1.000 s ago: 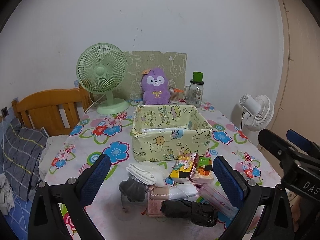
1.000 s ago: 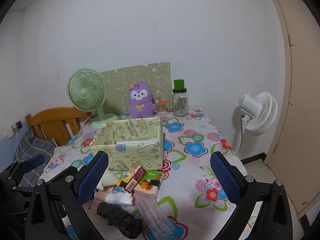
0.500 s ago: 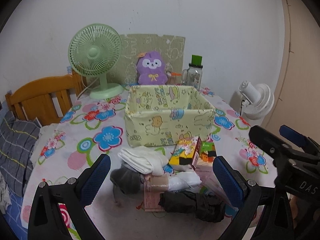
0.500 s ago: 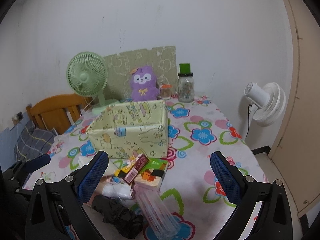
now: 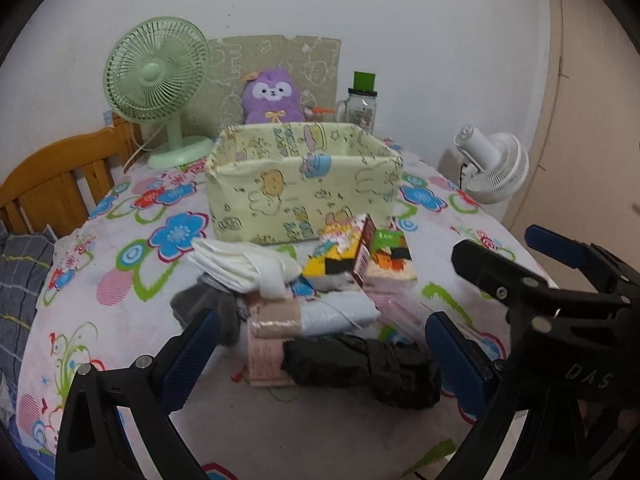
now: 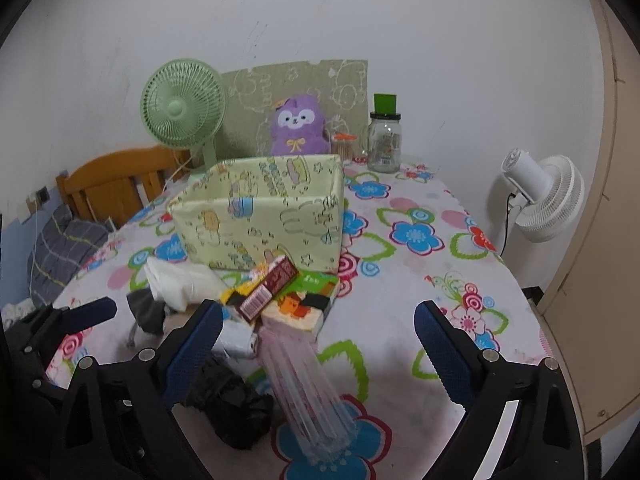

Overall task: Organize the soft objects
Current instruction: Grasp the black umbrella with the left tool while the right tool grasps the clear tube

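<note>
Grippers: left [image 5: 320, 356] wide open, empty; right [image 6: 316, 336] closing from wide, gripping nothing. Bin [image 5: 304, 184] seemingly empty, pile [image 5: 280, 292] untouched. Nothing sorted yet.

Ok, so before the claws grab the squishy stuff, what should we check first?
1. Left claw open, nothing between its blue pads: ok.
2. Right claw: its jaws are closing a little, nothing pinched yet: ok.
3. Pale yellow cartoon-print fabric box standing upright with its top open: ok.
4. Whether the box is empty inside: cannot tell, its floor is hidden.
5. Folded white cloth lying on top of the pile and free to lift: ok.
6. Soft things separated from hard ones: not ok; the black crumpled bag and grey cloth lie jumbled with the colourful cardboard cartons.
</note>
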The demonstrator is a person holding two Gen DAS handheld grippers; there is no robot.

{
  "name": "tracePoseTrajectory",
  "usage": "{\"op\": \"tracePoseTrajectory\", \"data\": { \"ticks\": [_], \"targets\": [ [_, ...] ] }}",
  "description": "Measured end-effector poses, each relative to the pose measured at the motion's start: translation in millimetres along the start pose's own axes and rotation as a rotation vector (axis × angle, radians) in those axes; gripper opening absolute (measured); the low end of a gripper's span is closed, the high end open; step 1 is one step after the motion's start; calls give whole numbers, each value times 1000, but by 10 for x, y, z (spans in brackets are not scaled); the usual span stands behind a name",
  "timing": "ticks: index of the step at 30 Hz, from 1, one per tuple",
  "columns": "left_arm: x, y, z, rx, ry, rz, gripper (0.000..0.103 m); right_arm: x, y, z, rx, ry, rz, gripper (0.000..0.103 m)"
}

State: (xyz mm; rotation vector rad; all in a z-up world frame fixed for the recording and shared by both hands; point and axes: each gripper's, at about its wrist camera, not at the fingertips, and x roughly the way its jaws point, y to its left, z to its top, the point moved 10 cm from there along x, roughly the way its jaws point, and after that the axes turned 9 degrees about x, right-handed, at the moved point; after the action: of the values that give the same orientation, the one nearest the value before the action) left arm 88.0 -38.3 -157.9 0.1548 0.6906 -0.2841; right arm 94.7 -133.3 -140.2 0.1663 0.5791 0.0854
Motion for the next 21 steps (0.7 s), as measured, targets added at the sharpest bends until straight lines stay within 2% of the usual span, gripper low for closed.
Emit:
{"op": "tracePoseTrajectory", "data": {
  "ticks": [7,11,15,21],
  "targets": [
    [68,-78,-129,14,28,-11,102,84,0,-194,-15,48,17,94],
    [109,-119,-195,4,21,-27,102,145,-20,-278,-14,69,21,86],
    [180,-185,-268,7,32,-58,102,208,-49,-364,-10,95,28,85],
    [233,-227,-330,22,29,-50,102,273,-7,-486,-43,111,41,83]
  ]
}}
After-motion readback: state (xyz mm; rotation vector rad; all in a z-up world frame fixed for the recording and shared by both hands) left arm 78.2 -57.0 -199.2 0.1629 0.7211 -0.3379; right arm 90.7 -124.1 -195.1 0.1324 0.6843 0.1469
